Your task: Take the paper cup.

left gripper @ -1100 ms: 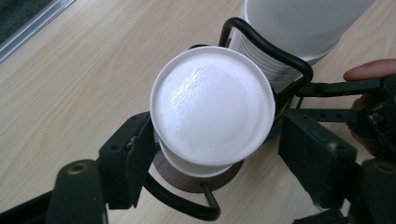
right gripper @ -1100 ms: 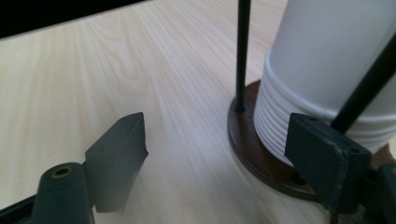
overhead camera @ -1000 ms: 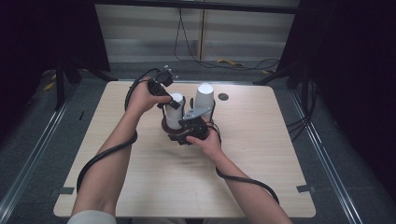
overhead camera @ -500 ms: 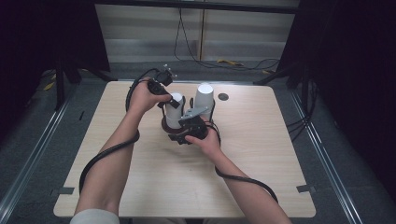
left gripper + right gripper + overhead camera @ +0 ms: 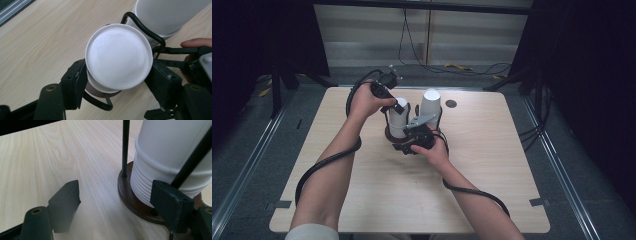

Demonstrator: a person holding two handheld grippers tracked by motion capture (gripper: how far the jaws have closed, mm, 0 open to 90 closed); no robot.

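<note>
Sitting between left tool (image 5: 116, 82) jaws, white cup (image 5: 119, 56)

Table (image 5: 362, 200) lit from above, surroundings dark; close-ups sharp, claws slightly blurred.

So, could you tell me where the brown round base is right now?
The brown base lies mid-table under the cup stack, just ahead of the open right gripper.

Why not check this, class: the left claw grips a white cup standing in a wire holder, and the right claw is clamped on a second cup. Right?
Not quite. The right claw is open, gripping nothing, as the right gripper view shows. The left claw does grip the white cup in the wire holder.
</note>
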